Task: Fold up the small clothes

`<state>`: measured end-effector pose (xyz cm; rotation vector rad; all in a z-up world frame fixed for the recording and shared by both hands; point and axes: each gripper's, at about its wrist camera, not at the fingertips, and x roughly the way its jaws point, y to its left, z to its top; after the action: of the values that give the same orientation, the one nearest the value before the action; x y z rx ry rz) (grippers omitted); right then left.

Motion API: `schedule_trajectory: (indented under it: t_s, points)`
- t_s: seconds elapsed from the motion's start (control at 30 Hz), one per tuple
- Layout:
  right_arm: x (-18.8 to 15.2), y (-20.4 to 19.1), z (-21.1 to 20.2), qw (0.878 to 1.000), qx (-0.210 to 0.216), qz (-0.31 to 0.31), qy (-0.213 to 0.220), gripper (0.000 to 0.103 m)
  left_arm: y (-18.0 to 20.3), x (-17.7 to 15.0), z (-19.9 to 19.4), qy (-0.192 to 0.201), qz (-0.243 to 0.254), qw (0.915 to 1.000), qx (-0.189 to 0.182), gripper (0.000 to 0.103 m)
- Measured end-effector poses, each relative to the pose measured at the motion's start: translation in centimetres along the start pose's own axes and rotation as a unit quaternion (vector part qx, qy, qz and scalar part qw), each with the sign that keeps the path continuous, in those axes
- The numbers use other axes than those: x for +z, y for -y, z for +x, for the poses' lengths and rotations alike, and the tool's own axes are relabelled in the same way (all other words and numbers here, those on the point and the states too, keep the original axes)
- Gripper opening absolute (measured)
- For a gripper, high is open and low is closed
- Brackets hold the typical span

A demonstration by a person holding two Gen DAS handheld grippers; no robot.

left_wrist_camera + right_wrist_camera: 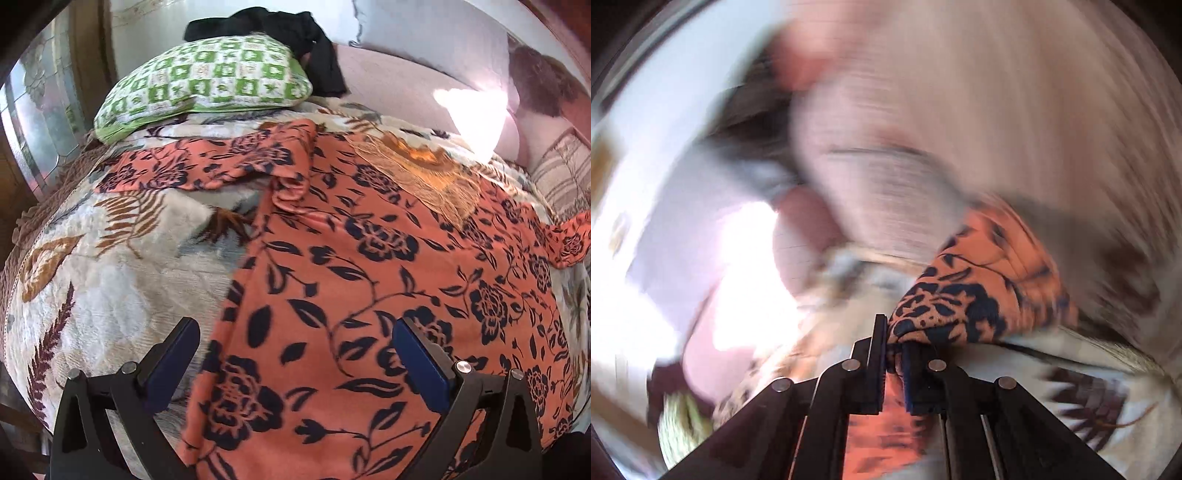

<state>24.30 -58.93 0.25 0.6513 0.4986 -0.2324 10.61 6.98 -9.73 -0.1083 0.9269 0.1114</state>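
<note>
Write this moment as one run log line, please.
left gripper: open above orange dress | right gripper: shut on dress | fold: not done

**Right gripper clamped on a bunch of orange floral cloth**

The right gripper (895,338) has its jaws pressed together on a gathered fold of the orange garment (979,288), printed with dark blue flowers and leaves; the cloth bulges up and to the right of the fingertips, and a strip of it shows below, between the black finger arms; under it lies the cream blanket (1052,362) with brown leaf prints; everything beyond is smeared by motion blur, pale pink and white, with a bright glare at the left.
</note>
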Motion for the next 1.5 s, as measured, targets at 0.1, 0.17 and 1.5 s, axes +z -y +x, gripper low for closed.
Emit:
schedule_trajectory:
  t_s: [0.1,0.17,1.5]
  points:
    - [-3.1,-11.5,-1.5,0.992,0.066,-0.11,-0.004,0.007,-2.5,0.0,-0.3,0.011,-0.023,0.9997,-0.001,0.103]
    - [-7.6,-19.3,-1.8,0.977,0.106,-0.182,-0.026,0.007,-4.3,-0.1,-0.6,0.018,-0.037,0.9992,0.0,0.103]
    - [-20.9,-10.6,5.4,0.973,0.081,-0.001,-0.217,0.101,-10.1,0.5,-2.0,-0.002,-0.121,0.9914,-0.05,0.103]
